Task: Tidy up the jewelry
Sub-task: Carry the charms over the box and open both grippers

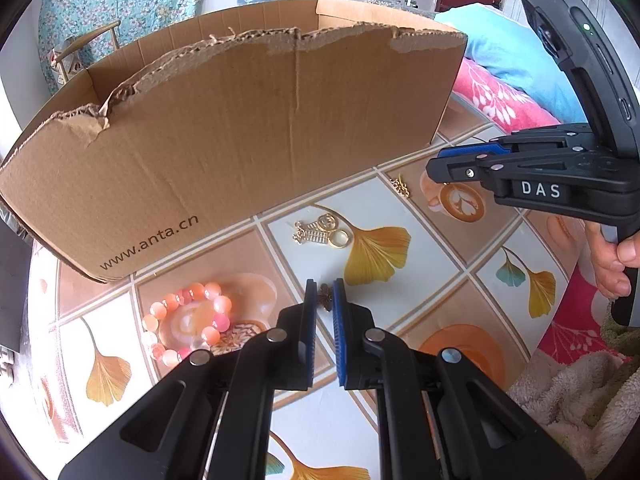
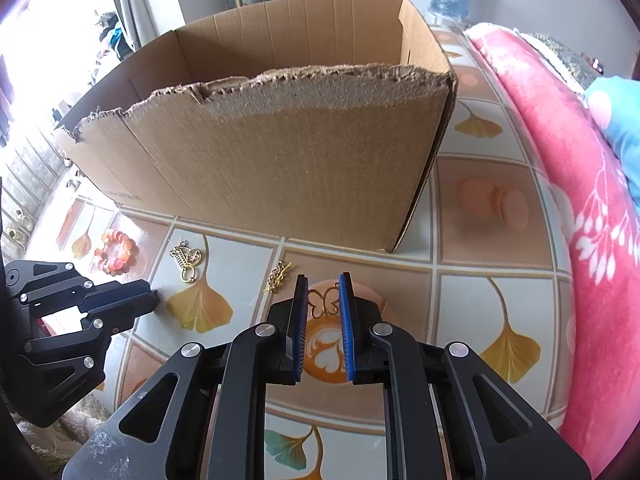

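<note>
- Left gripper (image 1: 324, 294), black with blue pads: one. Jaws clamped on a small dark brown flower-shaped ornament (image 1: 325, 298), held at the fingertips above the tablecloth.
- Right gripper (image 2: 323, 294), same make: one. Jaws pressed together on a thin gold wire butterfly-shaped piece (image 2: 324, 302), pinched between the blue pads over a printed coffee-cup tile.
- Hand (image 1: 610, 260): one in view, wrapped round the right gripper's handle at the right edge of the left wrist view.
- Open brown corrugated cardboard box (image 1: 240, 132) with a torn near wall and printed web address: one. It stands toward the far edge of the table; its floor is hidden behind the near wall, so its contents cannot be told.
- Glossy tablecloth (image 1: 436, 240) printed with ginkgo leaves and coffee cups: one, carrying all loose pieces.
- Bracelet of round pink and orange beads (image 1: 186, 322): one, lying flat near the box's front left corner.
- Gold keyring cluster with charms (image 1: 320, 232): one, on a pale tile just in front of the box's near wall.
- Small gold chain piece (image 1: 400, 186): one, lying near the box's front right corner, apart from the keyring cluster.
- Pink floral blanket (image 2: 580, 200): one, along the table's right edge.
</note>
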Motion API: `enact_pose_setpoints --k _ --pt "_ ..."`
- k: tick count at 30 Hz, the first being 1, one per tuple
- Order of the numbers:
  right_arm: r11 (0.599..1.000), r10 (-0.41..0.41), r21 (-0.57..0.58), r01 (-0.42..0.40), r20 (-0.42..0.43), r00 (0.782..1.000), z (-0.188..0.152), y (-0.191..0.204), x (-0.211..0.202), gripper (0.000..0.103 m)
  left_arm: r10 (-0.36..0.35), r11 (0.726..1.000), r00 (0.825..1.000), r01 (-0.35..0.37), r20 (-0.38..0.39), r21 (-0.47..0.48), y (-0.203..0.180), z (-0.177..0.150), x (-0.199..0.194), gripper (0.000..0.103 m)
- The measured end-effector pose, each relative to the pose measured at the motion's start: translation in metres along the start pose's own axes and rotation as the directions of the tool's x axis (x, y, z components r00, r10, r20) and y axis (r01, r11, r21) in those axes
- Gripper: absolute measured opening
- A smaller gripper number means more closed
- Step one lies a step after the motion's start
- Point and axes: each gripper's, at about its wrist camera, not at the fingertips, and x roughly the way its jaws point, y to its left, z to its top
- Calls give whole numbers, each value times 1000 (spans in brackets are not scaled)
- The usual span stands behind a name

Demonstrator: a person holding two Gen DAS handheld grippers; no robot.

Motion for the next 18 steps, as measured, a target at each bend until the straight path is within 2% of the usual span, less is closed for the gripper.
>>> enact_pose_setpoints --k 11,18 --pt "1000 13 -11 -13 39 999 -5 2 -17 13 4 1000 999 -5 35 10 -4 -2 -18 8" --pt "997 71 -42 -66 138 988 3 11 -62 13 18 1000 988 -21 155 17 -1 13 -68 8"
